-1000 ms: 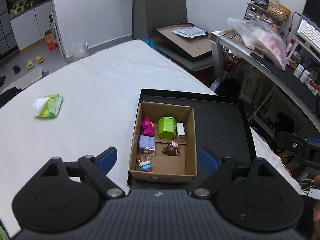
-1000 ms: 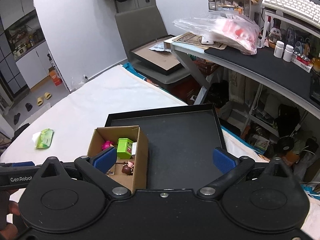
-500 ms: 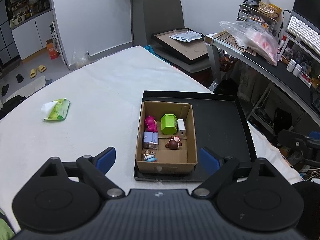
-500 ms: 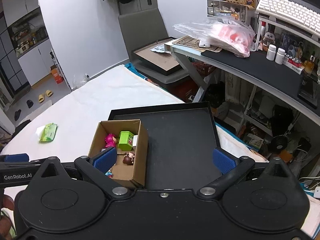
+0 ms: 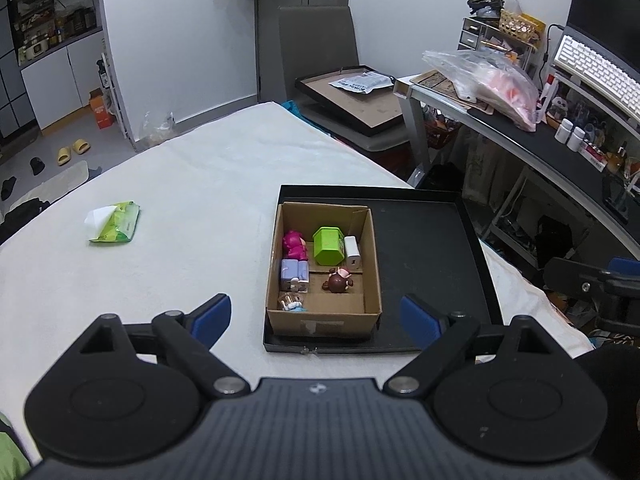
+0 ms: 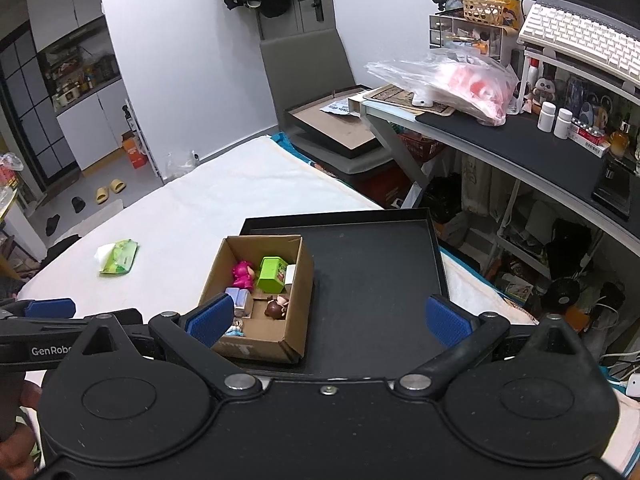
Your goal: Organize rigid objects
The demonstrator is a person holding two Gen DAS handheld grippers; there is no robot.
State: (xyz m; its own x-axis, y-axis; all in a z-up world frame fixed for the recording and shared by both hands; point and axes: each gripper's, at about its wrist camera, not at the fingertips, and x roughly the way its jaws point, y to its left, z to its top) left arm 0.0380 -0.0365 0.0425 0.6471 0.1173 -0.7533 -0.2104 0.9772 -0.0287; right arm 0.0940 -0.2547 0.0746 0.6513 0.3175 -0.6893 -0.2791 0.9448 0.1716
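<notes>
An open cardboard box (image 5: 372,264) (image 6: 298,292) stands in the left part of a shallow black tray (image 5: 432,248) (image 6: 372,272) on a white-covered table. In the box are a pink figure (image 5: 294,243), a green house-shaped toy (image 5: 328,245), a white block (image 5: 353,253), a lilac block (image 5: 294,272), a brown figure (image 5: 338,281) and a small pale-blue figure (image 5: 292,302). My left gripper (image 5: 316,318) is open and empty, held above and short of the box. My right gripper (image 6: 326,318) is open and empty, above the tray's near edge.
A green wipes packet (image 5: 114,226) (image 6: 118,256) lies on the table to the left. A grey chair with a framed board (image 5: 356,96) stands behind the table. A cluttered desk (image 6: 520,140) with a plastic bag, bottles and a keyboard runs along the right.
Both grippers have drawn back and up from the box, so it looks smaller and farther. Both stay open and empty. The toys have not moved.
</notes>
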